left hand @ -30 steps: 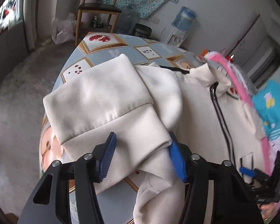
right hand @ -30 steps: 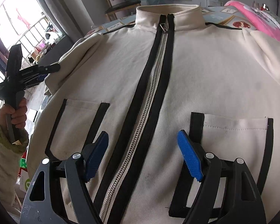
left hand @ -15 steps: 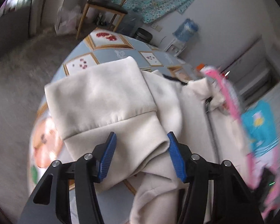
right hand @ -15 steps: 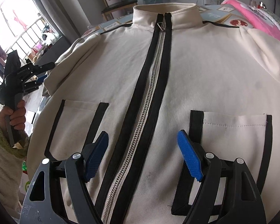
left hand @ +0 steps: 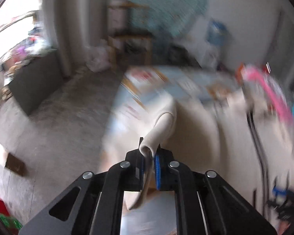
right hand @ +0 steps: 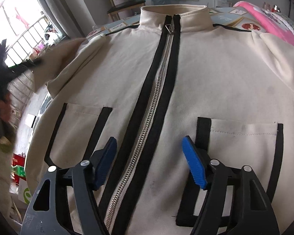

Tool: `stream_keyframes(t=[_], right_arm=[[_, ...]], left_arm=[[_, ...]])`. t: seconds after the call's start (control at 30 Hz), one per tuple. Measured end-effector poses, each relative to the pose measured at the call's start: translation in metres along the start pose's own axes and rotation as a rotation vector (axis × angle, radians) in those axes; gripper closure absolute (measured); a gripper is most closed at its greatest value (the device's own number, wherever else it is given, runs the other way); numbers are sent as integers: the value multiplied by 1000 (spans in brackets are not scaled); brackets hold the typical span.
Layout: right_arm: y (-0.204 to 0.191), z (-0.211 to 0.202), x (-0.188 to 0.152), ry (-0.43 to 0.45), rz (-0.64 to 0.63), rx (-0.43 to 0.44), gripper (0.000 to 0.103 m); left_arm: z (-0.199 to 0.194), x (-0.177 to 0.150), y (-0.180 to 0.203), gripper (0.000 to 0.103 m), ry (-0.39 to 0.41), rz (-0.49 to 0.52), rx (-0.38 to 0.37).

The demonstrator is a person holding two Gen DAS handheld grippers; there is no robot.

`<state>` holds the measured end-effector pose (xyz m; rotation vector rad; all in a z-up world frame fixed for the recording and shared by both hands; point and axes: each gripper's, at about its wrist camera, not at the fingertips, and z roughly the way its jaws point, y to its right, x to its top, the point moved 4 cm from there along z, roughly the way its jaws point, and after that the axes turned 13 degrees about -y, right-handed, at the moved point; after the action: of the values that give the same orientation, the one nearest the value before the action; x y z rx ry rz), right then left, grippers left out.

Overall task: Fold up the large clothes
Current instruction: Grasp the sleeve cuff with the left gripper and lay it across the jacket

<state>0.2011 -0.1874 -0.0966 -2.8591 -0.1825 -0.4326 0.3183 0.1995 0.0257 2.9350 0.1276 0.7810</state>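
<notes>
On the far left of the right wrist view a blurred hand (right hand: 2, 105) holds the left gripper (right hand: 15, 68), seen only as a dark smear against the window, and cream cloth rises toward it from the jacket's shoulder. In the left wrist view the left gripper (left hand: 149, 166) has its two blue pads pressed together on the cream sleeve cuff (left hand: 158, 129), a thin fold of cloth squeezed between them, with one end sticking up above the fingers and the other hanging down below. This view is much blurred, so the rest of the jacket is only a pale shape to the right of the gripper, lying on a table with a blue patterned cloth (left hand: 166, 82). At the lower left of the right wrist view a white box with a green mark (right hand: 24, 192) stands on the floor; what is inside it I cannot tell. The cream jacket (right hand: 215, 74) lies flat and face up on the table, collar far from the camera, the zipper (right hand: 149, 137) with black edging closed along the middle, one pocket with black trim on each side. The right gripper (right hand: 150, 162) hangs just above the lower front of the jacket, jaws closing but wide apart, the zipper between them, the pads pressing on nothing. A pink cloth (right hand: 264, 17) lies at the upper right, beside the jacket's shoulder
</notes>
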Motion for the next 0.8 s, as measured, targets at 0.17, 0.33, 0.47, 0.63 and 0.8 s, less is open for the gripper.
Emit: stream_keyframes(t=[0.17, 0.33, 0.47, 0.63, 0.8], right_arm=[[4, -1, 0, 8, -9, 26, 42], [3, 0, 0, 22, -16, 34, 42], [4, -2, 0, 22, -11, 53, 42], [5, -7, -3, 22, -3, 74, 42], [8, -20, -9, 45, 14, 77, 42]], left_arm=[[-94, 35, -127, 95, 98, -307, 33], [-129, 39, -201, 95, 66, -460, 63], [-116, 38, -221, 95, -16, -555, 12], [-123, 55, -155, 95, -25, -467, -138], [-146, 77, 25, 95, -75, -178, -576]])
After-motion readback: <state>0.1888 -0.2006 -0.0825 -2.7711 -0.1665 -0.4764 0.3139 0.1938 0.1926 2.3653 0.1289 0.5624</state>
